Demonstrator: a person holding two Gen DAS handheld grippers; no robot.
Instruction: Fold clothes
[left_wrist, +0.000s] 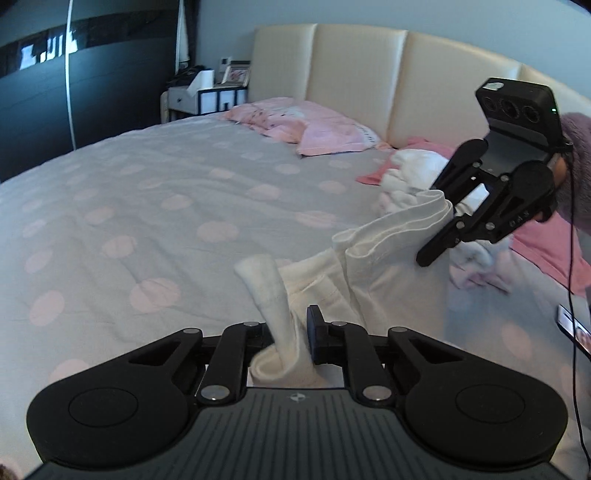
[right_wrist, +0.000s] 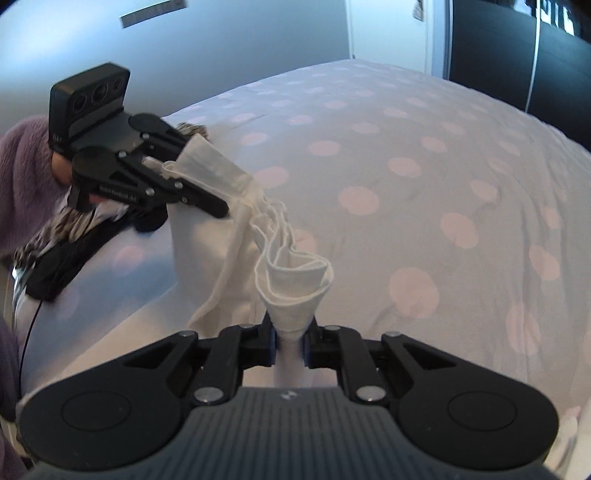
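Between the two grippers, above the bed (left_wrist: 155, 206): white garment (left_wrist: 373, 254), stretched and sagging from one set of tongs to the other, lifted clear of the cover along its upper edge.

Left gripper (left_wrist: 291, 332): jaws pressed together on a bunched corner of the garment, cloth pinched between the pads and bulging out behind them. Right gripper (right_wrist: 290, 341): jaws likewise closed on a gathered corner, fabric flaring forward into a funnel-shaped fold. In each wrist view, opposite gripper seen at the far end of the same cloth, held by a hand in a fuzzy purple sleeve (right_wrist: 26, 173).

Materials: black matte plastic linkages with metal pivot pins; ribbed grey housing behind. Garment of thin, soft woven or knit cloth, hemmed with visible stitching, creased in long folds. Bed cover pale grey with round pink dots, lightly wrinkled. Cream padded headboard (left_wrist: 369, 74) in vertical panels. Pink pillow (left_wrist: 314, 125) near the headboard; loose pile of pink and white clothes (left_wrist: 406, 173) on the cover behind the right gripper, seen from the left wrist.

Garment condition: unfolded, hanging in loose drapes, lower part resting toward the bed edge.
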